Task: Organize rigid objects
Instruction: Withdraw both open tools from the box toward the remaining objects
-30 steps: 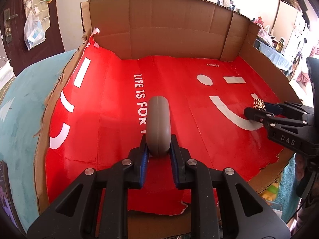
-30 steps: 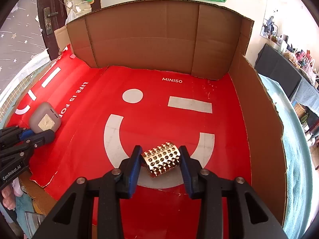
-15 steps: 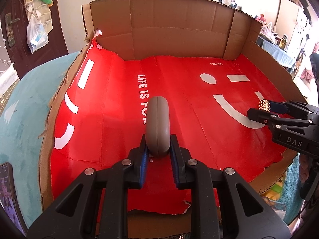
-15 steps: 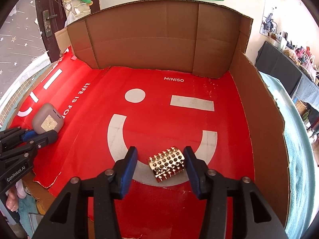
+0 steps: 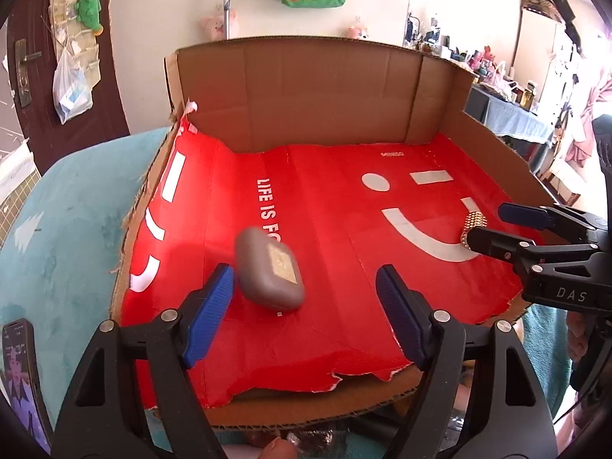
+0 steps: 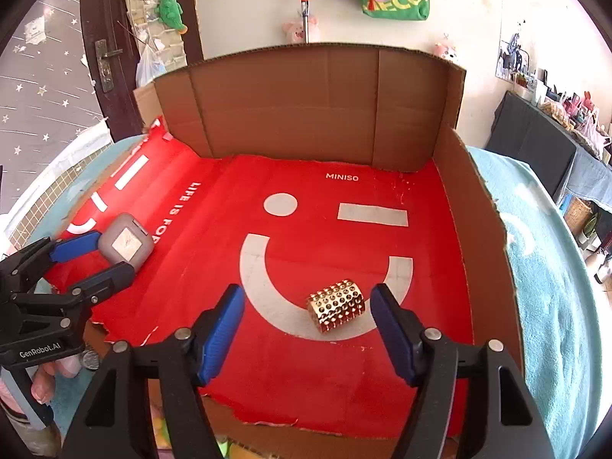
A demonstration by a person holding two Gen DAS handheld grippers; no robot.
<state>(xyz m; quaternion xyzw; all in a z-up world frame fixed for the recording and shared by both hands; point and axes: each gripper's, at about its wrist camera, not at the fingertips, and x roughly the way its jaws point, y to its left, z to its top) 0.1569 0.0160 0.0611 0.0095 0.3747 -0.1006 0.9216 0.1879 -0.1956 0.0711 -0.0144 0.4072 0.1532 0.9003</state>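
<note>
A big cardboard box [image 6: 306, 114] with tall brown walls at the back and right lay open on a bed with a teal blanket [image 6: 543, 267]. A red paper sheet [image 6: 306, 363] with a white smiley face and white words covered the floor of the box. The left gripper [image 5: 304, 306] sat low over the front left part of the sheet. Its jaws had just been opening and stood spread wide, touching nothing. The grey case [image 5: 269, 273] lay flat between them, close to the left jaw, with a shiny square patch on top. In the right wrist view the same case [image 6: 126, 241] rested near the left edge of the sheet, by the white words. The right gripper [image 6: 308, 315] sat over the front of the sheet near the right side. Its jaws had just been opening too, and stood apart with gaps on both sides. The gold roller [image 6: 336, 305], a small tube with many little bumps, lay on its side between them, on the white curve of the smile, nearer the right jaw.
</note>
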